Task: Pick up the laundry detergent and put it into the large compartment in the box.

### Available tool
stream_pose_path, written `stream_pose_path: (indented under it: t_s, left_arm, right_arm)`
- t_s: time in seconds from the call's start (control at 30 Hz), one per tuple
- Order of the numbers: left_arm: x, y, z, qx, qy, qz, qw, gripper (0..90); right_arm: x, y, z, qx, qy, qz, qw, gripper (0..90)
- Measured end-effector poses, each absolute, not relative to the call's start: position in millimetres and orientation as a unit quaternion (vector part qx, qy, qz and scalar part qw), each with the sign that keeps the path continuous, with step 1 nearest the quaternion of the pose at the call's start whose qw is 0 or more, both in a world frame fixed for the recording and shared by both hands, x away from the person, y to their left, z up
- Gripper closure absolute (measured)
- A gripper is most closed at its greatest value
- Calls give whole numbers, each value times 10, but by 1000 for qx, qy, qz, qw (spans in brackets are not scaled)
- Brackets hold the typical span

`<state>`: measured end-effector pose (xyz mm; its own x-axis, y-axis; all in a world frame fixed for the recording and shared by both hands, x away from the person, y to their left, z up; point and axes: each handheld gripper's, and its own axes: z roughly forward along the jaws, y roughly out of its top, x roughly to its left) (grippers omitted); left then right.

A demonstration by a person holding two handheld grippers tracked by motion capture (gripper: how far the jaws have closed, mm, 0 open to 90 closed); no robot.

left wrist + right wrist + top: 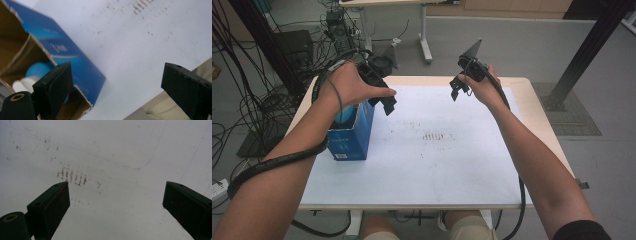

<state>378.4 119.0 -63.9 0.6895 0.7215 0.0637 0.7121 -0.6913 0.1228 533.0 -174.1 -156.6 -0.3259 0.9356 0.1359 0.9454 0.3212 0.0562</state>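
High view: a person holds a gripper in each hand above a table [532, 90] covered by a white sheet [437, 165].
Blue carton [354, 135]: stands upright on the left part of the sheet, its top torn open.
Carton contents: a light blue rounded object [37, 70] and a white object [21, 83] lie inside, seen in the left gripper view; their kind cannot be told.
Left gripper [382, 100]: held just above the carton's right edge; jaws spread wide, nothing between them.
Left gripper view: one jaw overlaps the carton's open top, the other is over the sheet near the table edge.
Right gripper [459, 90]: raised over the far part of the sheet, well apart from the carton; jaws wide apart and empty.
Sheet marks [72, 176]: rows of brownish smudges near the centre.
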Motion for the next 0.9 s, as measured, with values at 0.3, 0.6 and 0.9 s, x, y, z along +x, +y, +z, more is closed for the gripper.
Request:
stream_pose_path:
  t_s: [0.3, 0.6, 0.9]
  left_arm:
    - [3497, 816, -625, 969, 225, 98, 40, 124]
    - [3469, 631, -695, 981, 176, 76, 32, 116]
    - [3493, 563, -687, 983, 165, 71, 33, 113]
  right_arm:
    - [5392, -1801, -1535, -587, -805, -66, 51, 71]
    - [5392, -1789, -1538, -583, -808, -65, 55, 71]
    - [5398, -1829, -1533, -583, -808, -65, 58, 71]
